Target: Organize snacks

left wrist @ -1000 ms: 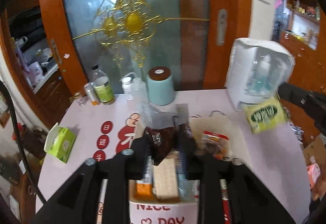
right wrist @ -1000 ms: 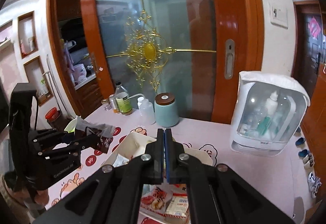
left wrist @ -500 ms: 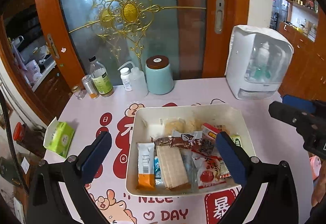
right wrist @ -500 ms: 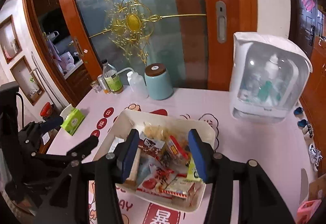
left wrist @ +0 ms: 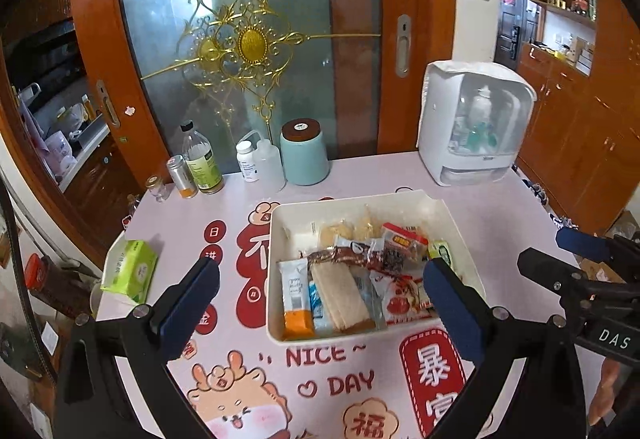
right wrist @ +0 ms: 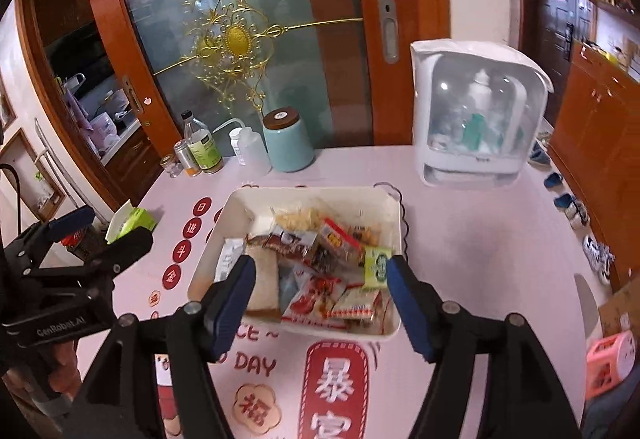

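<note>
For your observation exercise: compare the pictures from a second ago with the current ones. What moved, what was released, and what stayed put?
The left gripper let its dark snack packet drop into the white tray and now stands wide open and empty. The right gripper, shut a second ago, is opening with nothing between its jaws. The green packet seen in the air earlier now lies in the tray. Both views show more table. The jar, bottles and tissue pack stayed.
</note>
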{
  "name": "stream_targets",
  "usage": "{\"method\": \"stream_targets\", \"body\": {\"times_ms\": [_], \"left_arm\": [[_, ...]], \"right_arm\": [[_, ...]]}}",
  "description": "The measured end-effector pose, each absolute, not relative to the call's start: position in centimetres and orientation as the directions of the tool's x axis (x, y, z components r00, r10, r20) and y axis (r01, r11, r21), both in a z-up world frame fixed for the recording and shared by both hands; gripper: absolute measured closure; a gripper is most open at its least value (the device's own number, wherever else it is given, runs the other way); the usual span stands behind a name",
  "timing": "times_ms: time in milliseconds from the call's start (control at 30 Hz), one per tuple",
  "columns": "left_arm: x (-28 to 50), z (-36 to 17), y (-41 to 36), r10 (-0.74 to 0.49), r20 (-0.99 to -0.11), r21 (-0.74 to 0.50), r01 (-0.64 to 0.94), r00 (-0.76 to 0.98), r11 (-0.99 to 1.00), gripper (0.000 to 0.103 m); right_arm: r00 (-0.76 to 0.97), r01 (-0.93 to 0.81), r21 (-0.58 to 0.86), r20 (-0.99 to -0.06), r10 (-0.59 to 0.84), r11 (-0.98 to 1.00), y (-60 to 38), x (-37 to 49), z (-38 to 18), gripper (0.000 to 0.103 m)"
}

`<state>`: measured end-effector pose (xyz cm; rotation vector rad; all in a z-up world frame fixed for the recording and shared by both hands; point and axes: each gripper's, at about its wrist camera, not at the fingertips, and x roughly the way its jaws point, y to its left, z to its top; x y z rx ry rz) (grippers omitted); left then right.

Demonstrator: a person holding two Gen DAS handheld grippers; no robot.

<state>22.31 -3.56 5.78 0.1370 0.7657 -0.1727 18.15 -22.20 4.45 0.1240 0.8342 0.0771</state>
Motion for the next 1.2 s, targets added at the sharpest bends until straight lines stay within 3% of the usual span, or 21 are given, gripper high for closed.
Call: {"method": "stream_targets", "body": {"times_ms": [733,1200], "left_arm": [[5.2,6.5,0.4,-0.121,-0.706,0.040,0.210,0.698,0.977,0.001],[2.9,4.6,1.4,-0.085,-0.747,0.019,0.148,0.659,0.989,0.001]], "right_arm": [[0.654,0.063,0.077,-0.757,0.017,0.995,-16.5,3.7,6.0,0.027],[0.627,0.126,0.071,-0.779,-0.024,0.990,-15.8,0.5,4.0,0.026]]}}
